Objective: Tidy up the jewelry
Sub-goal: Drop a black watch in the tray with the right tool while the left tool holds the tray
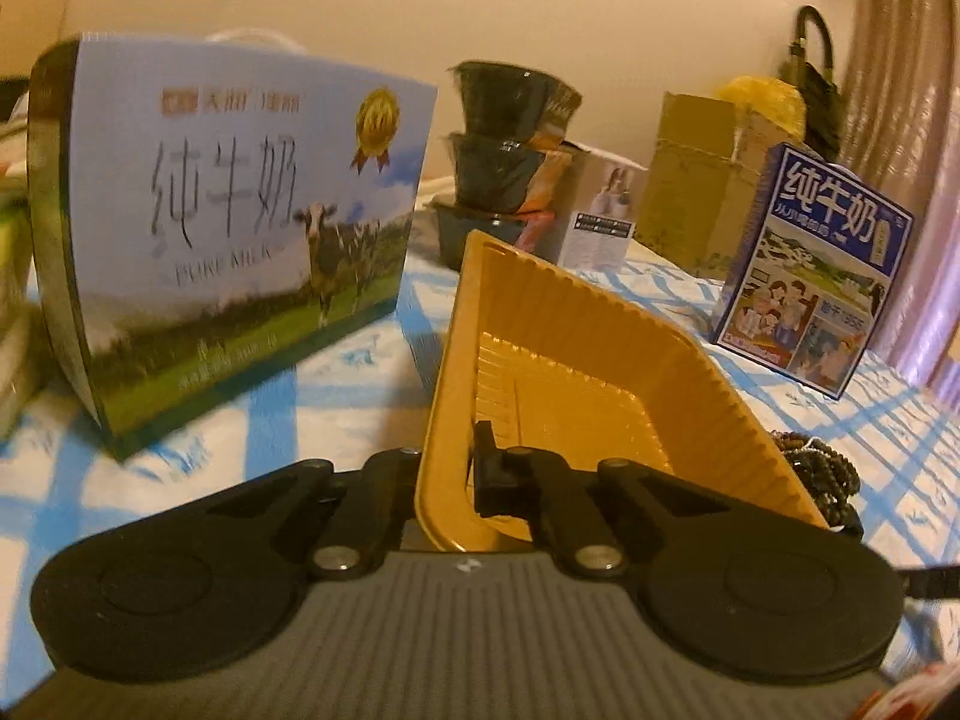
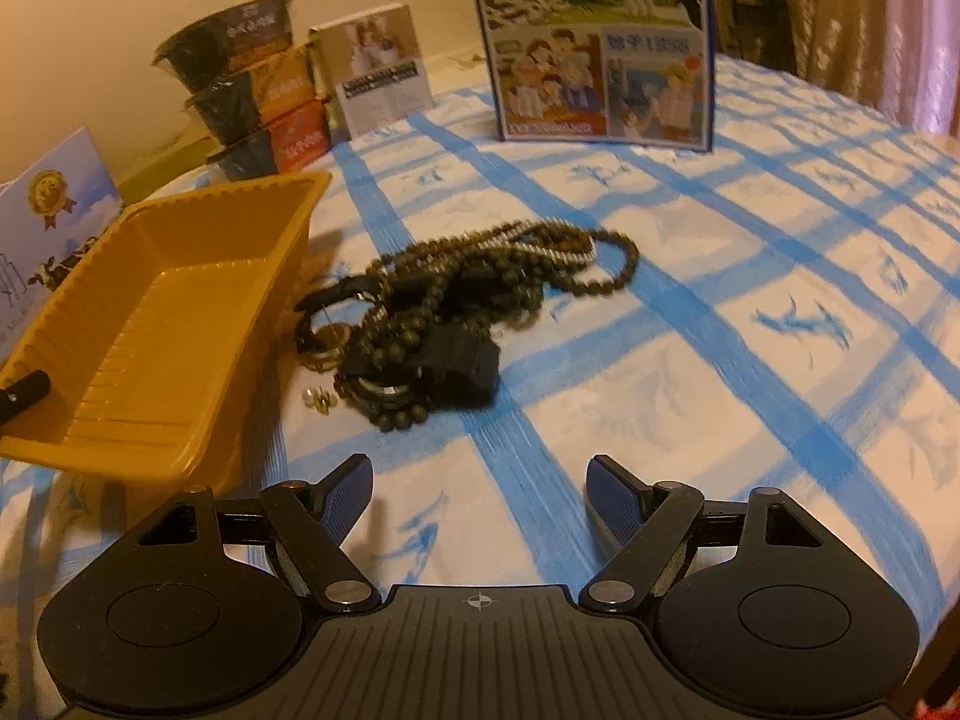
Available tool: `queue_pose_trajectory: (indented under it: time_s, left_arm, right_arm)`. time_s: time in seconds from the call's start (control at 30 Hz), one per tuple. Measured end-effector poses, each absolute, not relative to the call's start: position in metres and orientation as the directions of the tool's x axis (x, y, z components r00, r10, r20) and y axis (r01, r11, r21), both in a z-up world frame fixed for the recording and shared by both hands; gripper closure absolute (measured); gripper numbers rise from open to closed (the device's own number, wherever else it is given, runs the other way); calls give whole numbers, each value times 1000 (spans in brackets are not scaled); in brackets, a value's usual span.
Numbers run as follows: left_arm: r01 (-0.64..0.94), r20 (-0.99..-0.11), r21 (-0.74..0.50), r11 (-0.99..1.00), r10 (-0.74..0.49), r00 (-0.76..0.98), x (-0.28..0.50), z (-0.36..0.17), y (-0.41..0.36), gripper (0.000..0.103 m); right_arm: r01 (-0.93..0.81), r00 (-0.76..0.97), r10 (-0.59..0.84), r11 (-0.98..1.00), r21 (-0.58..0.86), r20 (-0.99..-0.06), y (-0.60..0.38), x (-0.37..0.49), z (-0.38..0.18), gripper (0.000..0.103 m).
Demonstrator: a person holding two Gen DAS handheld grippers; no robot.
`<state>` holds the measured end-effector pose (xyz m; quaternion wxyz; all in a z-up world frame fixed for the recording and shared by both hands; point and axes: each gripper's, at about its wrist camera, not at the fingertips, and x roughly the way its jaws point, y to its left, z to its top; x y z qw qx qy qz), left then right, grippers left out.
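My left gripper [image 1: 447, 474] is shut on the near wall of a yellow plastic tray [image 1: 570, 360] and holds it tilted, its far side raised. The tray is empty; it also shows in the right wrist view [image 2: 174, 312], with a left fingertip [image 2: 24, 393] inside it. A tangled pile of dark bead necklaces [image 2: 474, 282] lies on the blue-checked cloth just right of the tray, with a watch [image 2: 384, 387], a gold pendant [image 2: 330, 339] and small earrings [image 2: 318, 401]. The beads peek past the tray in the left wrist view [image 1: 822, 468]. My right gripper [image 2: 480, 492] is open and empty, in front of the pile.
A large milk carton [image 1: 240, 228] stands left of the tray. A smaller blue milk box [image 2: 600, 42] stands behind the jewelry. Stacked black bowls [image 2: 246, 90], a small white box [image 2: 378, 78] and a brown cardboard box [image 1: 696, 180] line the back by the wall.
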<state>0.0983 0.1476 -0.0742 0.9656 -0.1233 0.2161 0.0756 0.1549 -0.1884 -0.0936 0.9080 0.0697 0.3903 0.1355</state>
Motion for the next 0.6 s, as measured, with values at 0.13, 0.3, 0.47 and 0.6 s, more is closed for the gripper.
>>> queue_pose_trajectory:
  time_s: [0.13, 0.3, 0.47, 0.6]
  left_arm:
    - [-196, -442, -200, 960, 90, 893, 98, -69, 164, 99]
    - [-187, -431, -224, 956, 75, 899, 97, -64, 175, 99]
    - [-166, -420, -220, 961, 60, 905, 95, -61, 173, 98]
    - [-157, -427, -230, 961, 45, 903, 92, -63, 173, 99]
  right_arm:
    - [-255, 687, 322, 946, 199, -652, -186, 164, -90, 25]
    - [-339, 696, 361, 927, 159, -620, -186, 178, -94, 25]
    - [-452, 669, 414, 886, 104, -618, -183, 193, -103, 42]
    - [-526, 647, 447, 848, 63, -618, -177, 197, -107, 48]
